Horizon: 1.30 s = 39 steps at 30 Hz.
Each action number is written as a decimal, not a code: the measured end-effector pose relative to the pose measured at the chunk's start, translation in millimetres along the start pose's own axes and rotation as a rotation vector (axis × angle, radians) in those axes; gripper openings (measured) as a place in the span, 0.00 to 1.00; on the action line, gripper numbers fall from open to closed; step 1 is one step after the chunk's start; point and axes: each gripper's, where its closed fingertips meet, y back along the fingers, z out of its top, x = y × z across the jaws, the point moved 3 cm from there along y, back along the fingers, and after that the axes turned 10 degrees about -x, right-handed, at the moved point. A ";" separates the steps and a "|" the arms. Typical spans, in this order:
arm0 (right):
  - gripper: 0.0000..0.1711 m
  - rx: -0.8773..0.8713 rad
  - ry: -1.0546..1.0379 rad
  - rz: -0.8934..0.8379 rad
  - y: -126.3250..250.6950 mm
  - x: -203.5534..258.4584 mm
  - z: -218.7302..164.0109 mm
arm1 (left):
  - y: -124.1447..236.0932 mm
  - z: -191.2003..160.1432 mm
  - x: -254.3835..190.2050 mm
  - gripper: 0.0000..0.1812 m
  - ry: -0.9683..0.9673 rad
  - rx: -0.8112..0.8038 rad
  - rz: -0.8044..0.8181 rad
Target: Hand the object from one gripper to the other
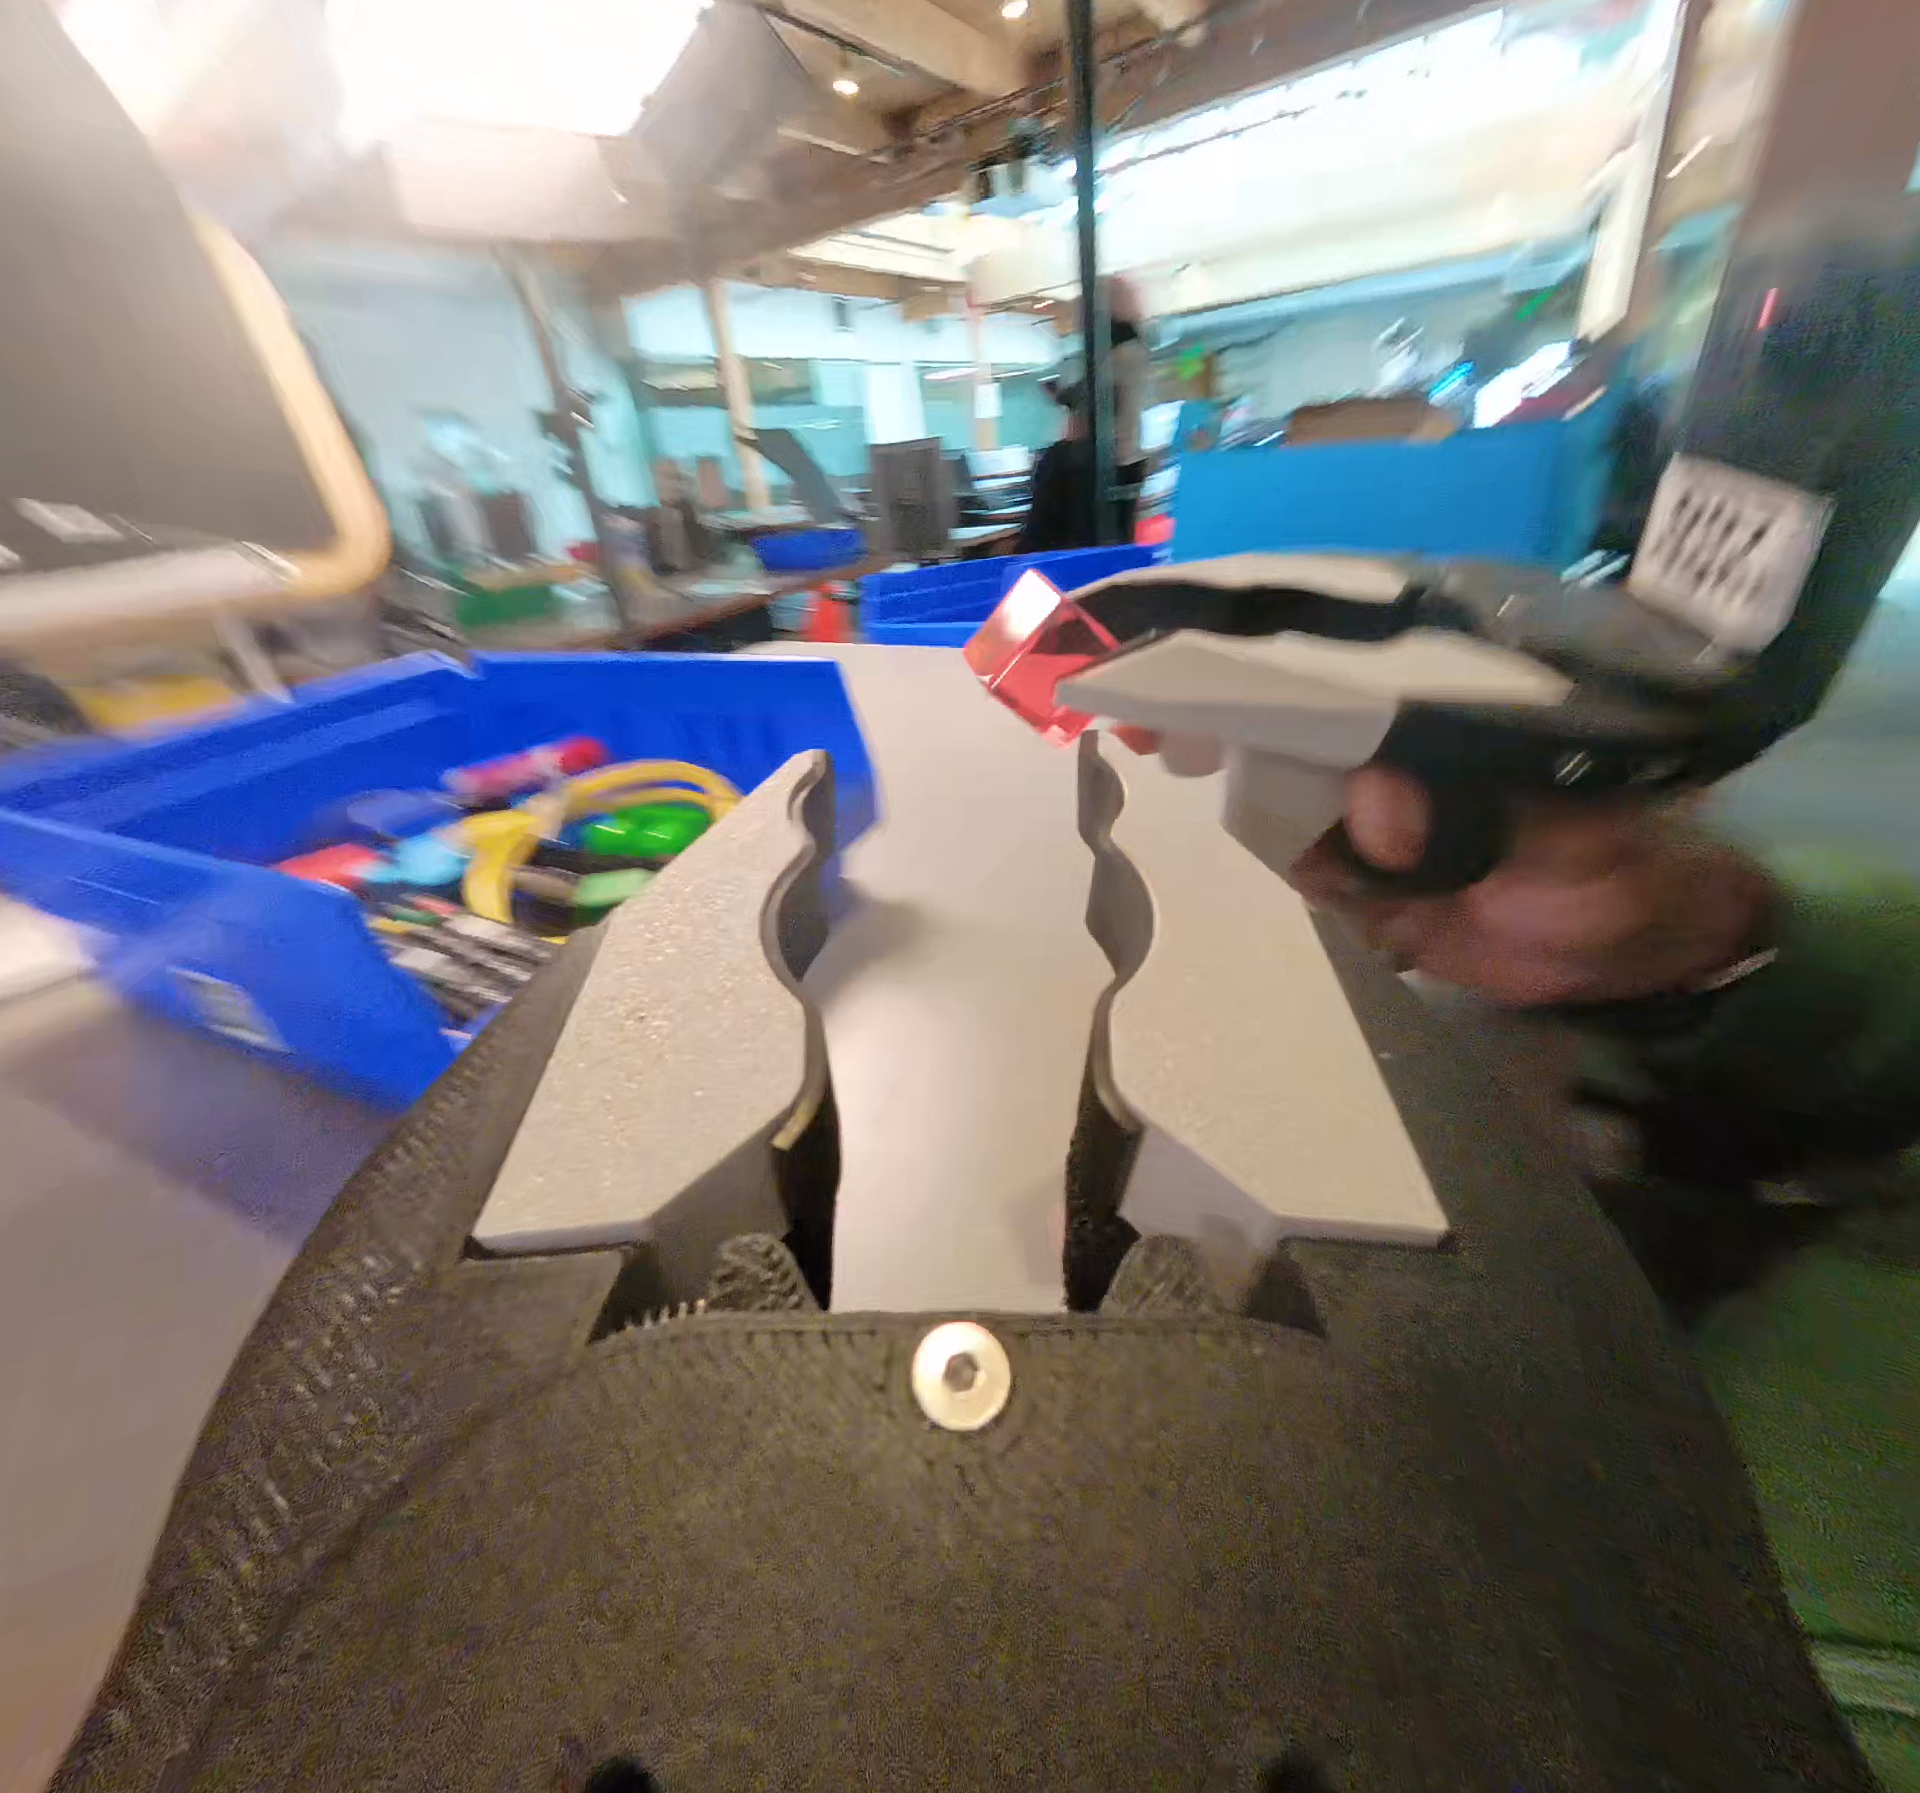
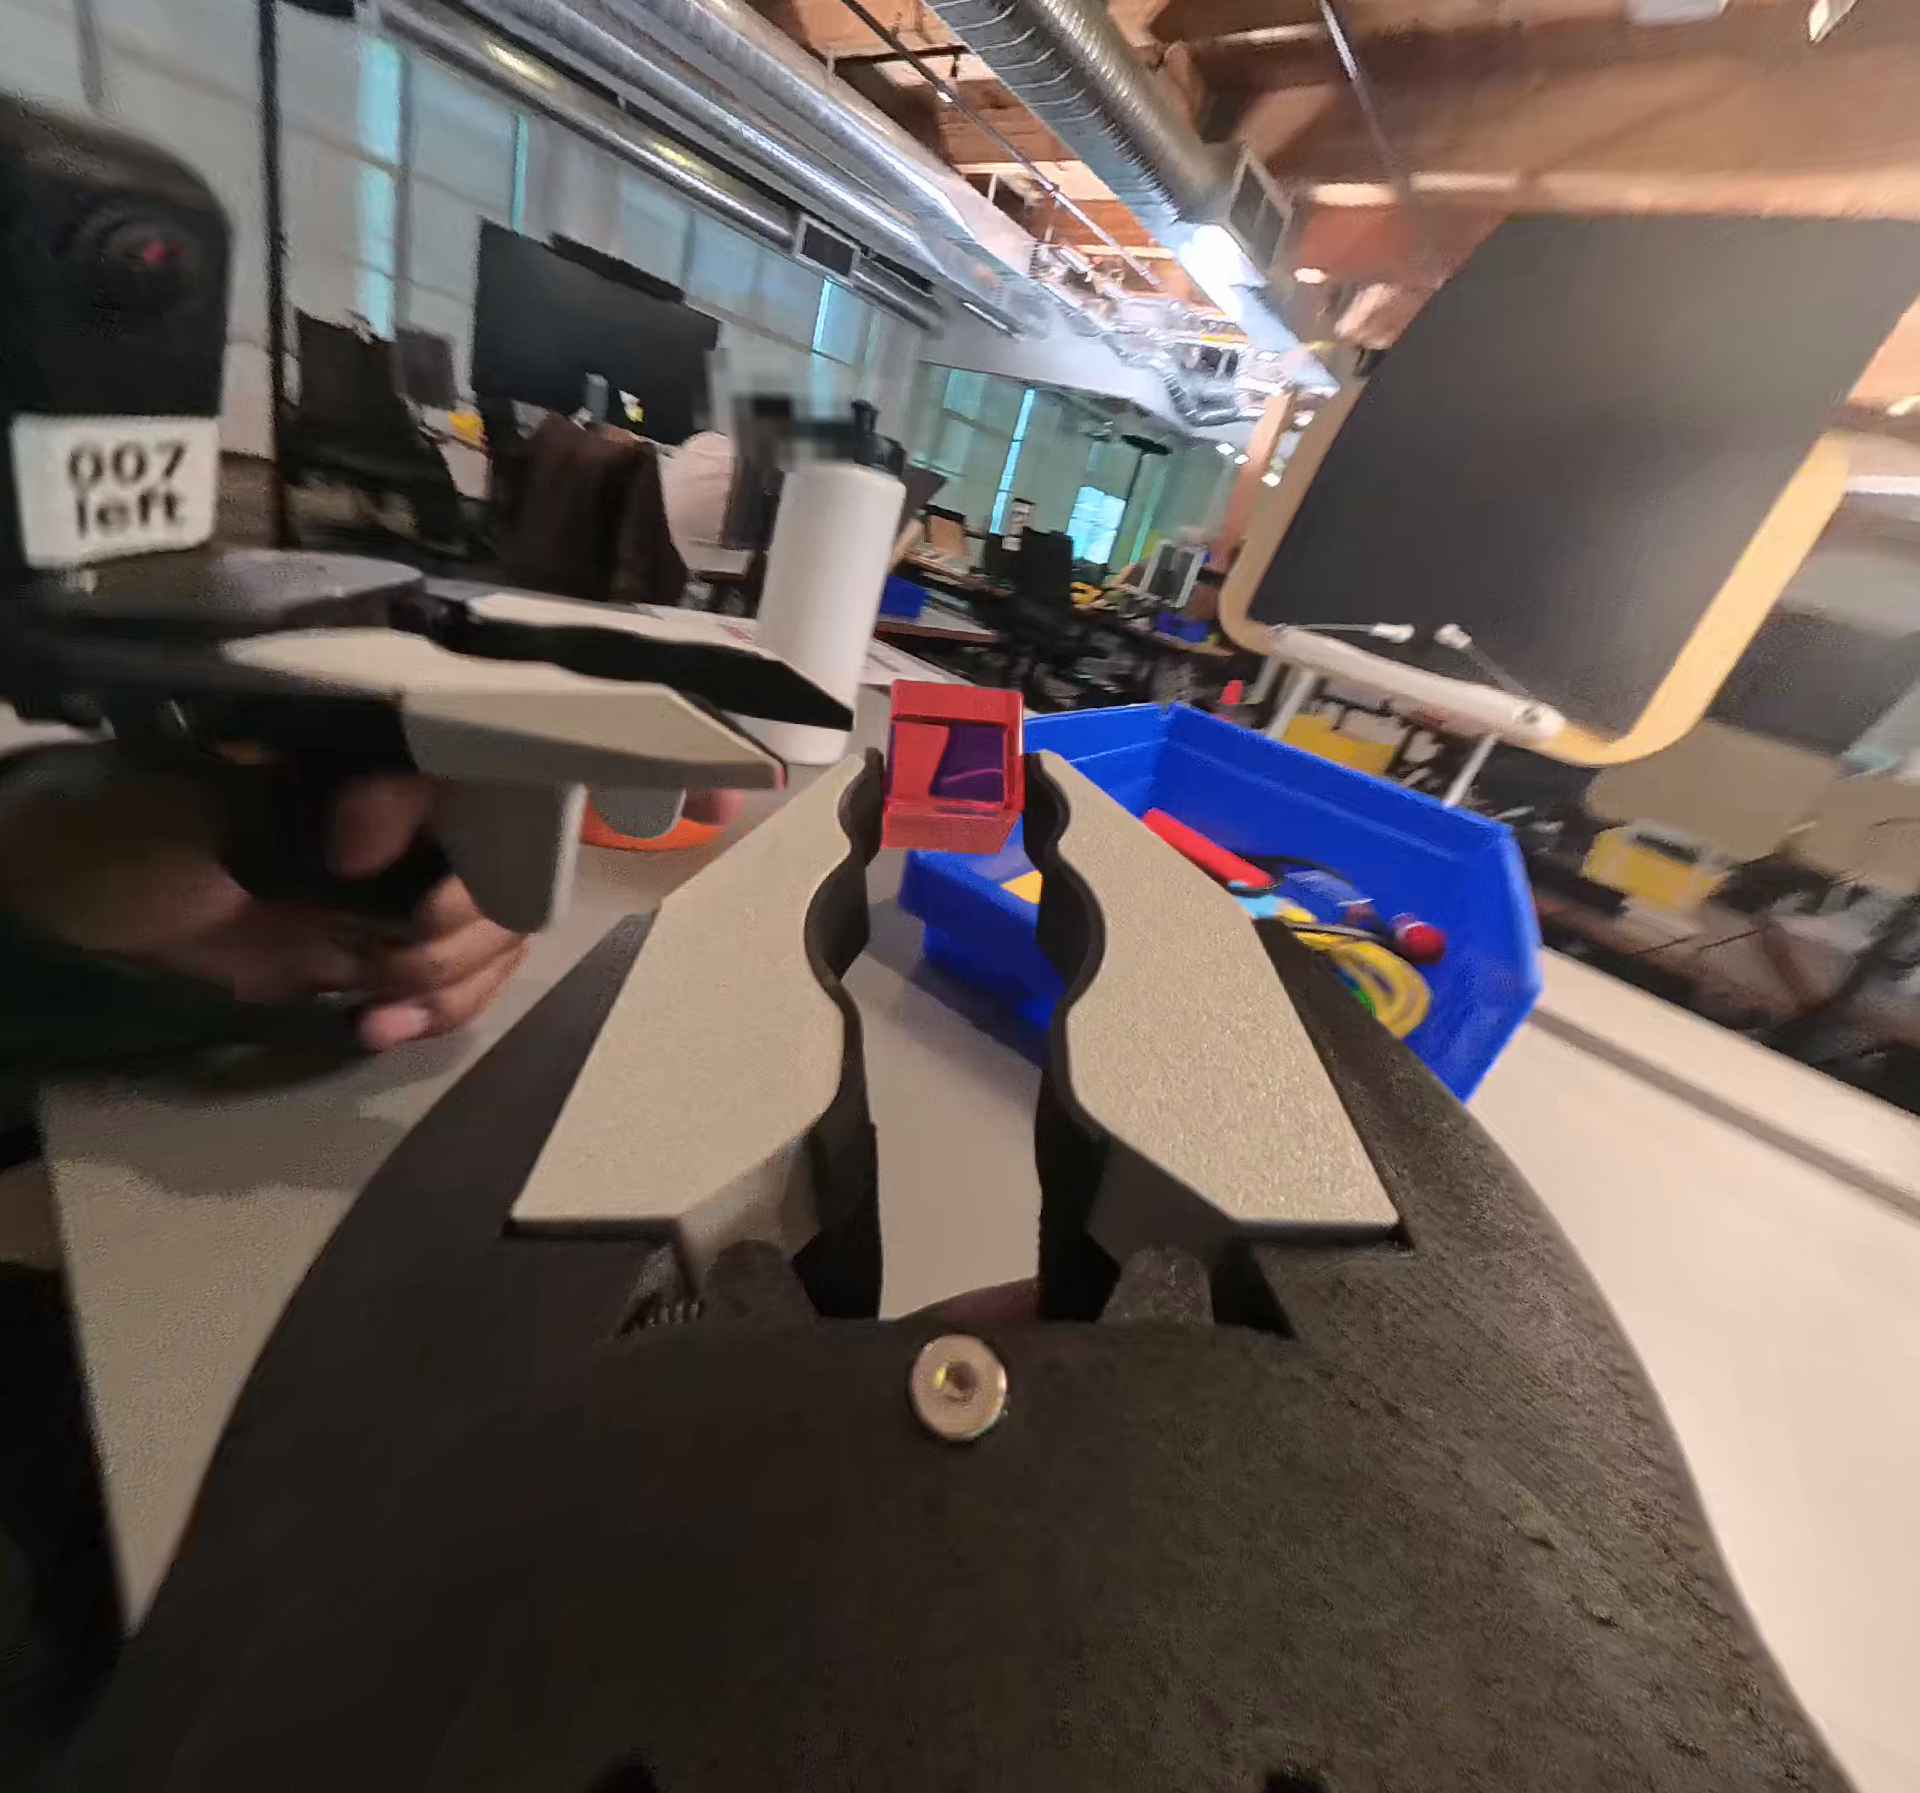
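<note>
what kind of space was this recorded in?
Looks like an open-plan office or lab workshop: an exposed metal duct under timber ceiling beams, rows of desks with a big dark monitor, and a blue parts bin of mixed items on the grey table.

The left gripper (image 1: 951,772) is held level with its two grey fingers spread wide apart and nothing between them. The right gripper (image 2: 948,779) points forward with its fingertips pinched against the two sides of a small red cube (image 2: 951,769). In the left wrist view the right gripper comes in from the right, crossing just ahead of the left fingertips, and a hand (image 1: 1538,886) wraps its black handle
</note>
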 end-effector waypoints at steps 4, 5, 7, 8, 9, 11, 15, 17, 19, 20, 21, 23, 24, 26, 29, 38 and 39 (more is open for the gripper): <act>0.16 -0.010 0.200 -0.004 -1.4 10.7 1.7 | 1.2 1.8 -4.5 0.34 0.456 -0.009 -0.150; 0.16 -0.016 0.241 0.002 -1.5 14.1 2.3 | 1.5 0.8 -4.7 0.34 0.533 -0.004 -0.172; 0.16 -0.026 0.320 0.011 -2.0 20.2 3.3 | 2.2 1.9 -4.6 0.34 0.604 -0.010 -0.197; 0.16 -0.027 0.357 0.017 -2.2 23.3 3.1 | 2.6 2.7 -5.0 0.34 0.608 -0.014 -0.202; 0.16 -0.027 0.390 0.025 -2.5 26.7 2.5 | 2.9 2.9 -6.6 0.34 0.607 -0.013 -0.213; 0.16 -0.030 0.456 0.040 -2.8 33.2 2.1 | 2.8 2.4 -11.8 0.34 0.622 0.000 -0.246; 0.16 -0.037 0.521 0.090 -1.7 47.3 0.7 | 4.9 5.8 -16.6 0.15 0.556 -0.022 -0.266; 0.18 -0.021 0.446 0.118 -2.0 49.2 -1.3 | 6.6 7.6 -11.6 0.15 0.453 -0.037 -0.220; 0.23 0.007 0.300 0.148 -2.8 46.7 -3.9 | 6.3 6.4 -0.8 0.15 0.266 -0.034 -0.100; 0.25 0.018 0.214 0.159 -3.2 43.9 -4.7 | 6.2 6.4 2.0 0.15 0.151 -0.028 -0.051; 0.27 0.023 0.120 0.172 -3.1 40.9 -4.5 | 5.9 7.2 2.3 0.15 0.027 -0.026 -0.012; 0.28 0.020 -0.087 0.200 -2.2 34.1 -2.4 | 4.2 9.6 -4.5 0.15 -0.223 -0.039 0.022; 0.28 0.030 -0.183 0.222 -1.7 31.5 -3.1 | 3.3 11.2 -8.0 0.15 -0.328 -0.053 0.040; 0.31 0.046 -0.338 0.269 -1.1 28.6 -3.8 | 3.7 17.5 -13.2 0.15 -0.455 -0.105 0.058; 0.31 0.007 -0.549 0.330 1.4 27.2 3.1 | 5.9 20.9 -11.8 0.15 -0.511 -0.123 0.078; 0.30 0.071 -0.758 0.376 -0.4 28.4 -5.4 | -1.5 3.4 -37.3 0.15 -0.736 -0.073 -0.038; 0.23 0.069 -0.764 0.380 0.0 28.2 -5.0 | -1.8 2.2 -39.9 0.15 -0.745 -0.073 -0.051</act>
